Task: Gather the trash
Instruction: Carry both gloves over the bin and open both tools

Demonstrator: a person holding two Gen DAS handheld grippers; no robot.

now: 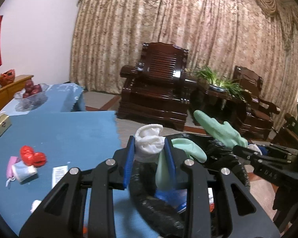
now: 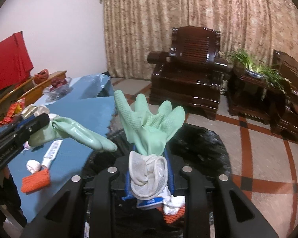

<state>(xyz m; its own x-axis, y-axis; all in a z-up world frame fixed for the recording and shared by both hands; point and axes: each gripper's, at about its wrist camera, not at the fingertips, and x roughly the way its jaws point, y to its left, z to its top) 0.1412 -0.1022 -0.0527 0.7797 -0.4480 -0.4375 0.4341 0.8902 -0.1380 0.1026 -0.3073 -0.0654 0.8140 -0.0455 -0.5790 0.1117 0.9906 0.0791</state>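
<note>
My left gripper [image 1: 150, 148] is shut on the cuff of a green rubber glove [image 1: 151, 144] with a white lining; its green fingers droop over a black trash bag [image 1: 218, 152]. It also shows in the right wrist view [image 2: 83, 133]. My right gripper [image 2: 149, 164] is shut on the cuff of a second green rubber glove [image 2: 149, 121], whose fingers stand upright above the black bag [image 2: 200, 144]. That glove also shows in the left wrist view [image 1: 218, 129]. The bag holds paper and orange scraps [image 2: 172, 208].
A blue table [image 1: 59, 136] carries red wrappers [image 1: 32, 155], a small cup [image 1: 23, 171], a white packet [image 1: 58, 173], a tissue box [image 1: 1, 125] and a fruit bowl [image 1: 30, 95]. Dark wooden armchairs [image 1: 157, 85] and a plant [image 1: 220, 81] stand behind.
</note>
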